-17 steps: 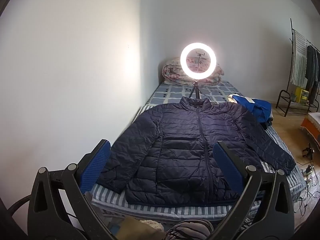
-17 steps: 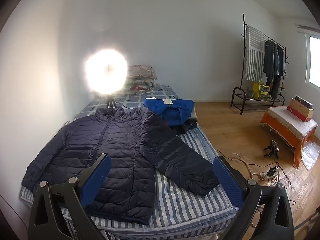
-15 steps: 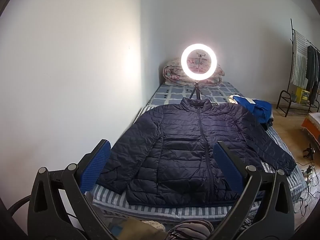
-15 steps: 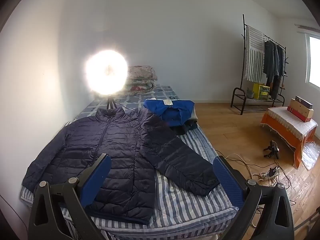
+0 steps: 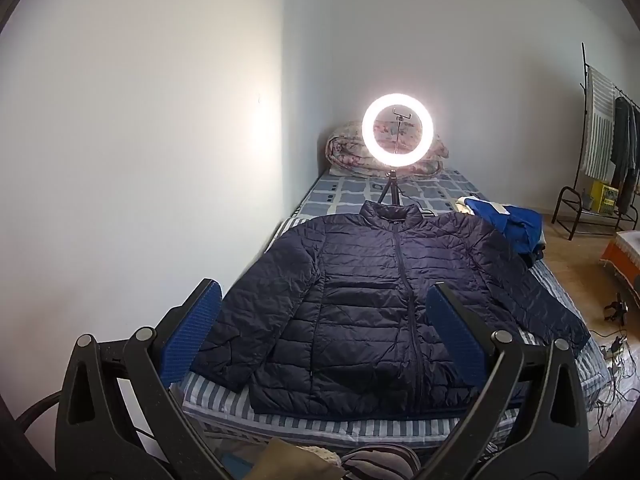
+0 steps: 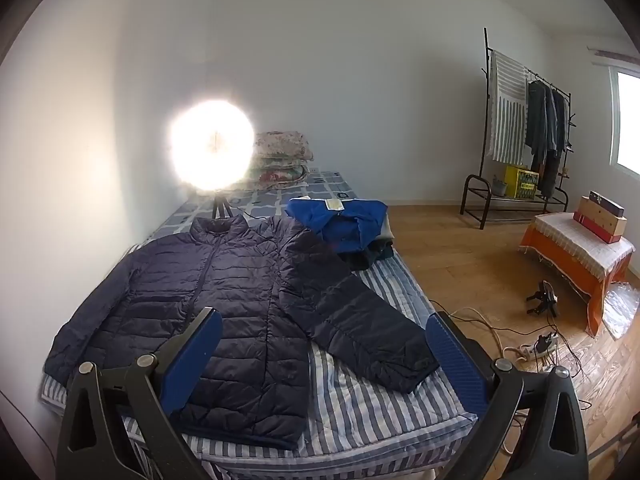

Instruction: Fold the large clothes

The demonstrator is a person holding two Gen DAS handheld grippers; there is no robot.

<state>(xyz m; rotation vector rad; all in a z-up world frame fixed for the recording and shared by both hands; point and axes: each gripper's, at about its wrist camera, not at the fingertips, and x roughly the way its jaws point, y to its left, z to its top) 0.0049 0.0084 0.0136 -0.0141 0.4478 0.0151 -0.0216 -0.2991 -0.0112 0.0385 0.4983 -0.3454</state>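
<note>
I stand at the foot of a bed (image 6: pixel 360 412) with a striped sheet, set against a white wall, a lit ring light (image 5: pixel 397 130) on its tripod at the far end before folded quilts (image 6: pixel 282 160). A clothes rack (image 6: pixel 520 120) stands on the wooden floor to the right. The navy puffer jacket (image 5: pixel 360 300) lies flat, zipped, sleeves spread, beyond and below my left claw (image 5: pixel 320 320) and right claw (image 6: pixel 320 348), both spread wide, holding nothing.
</note>
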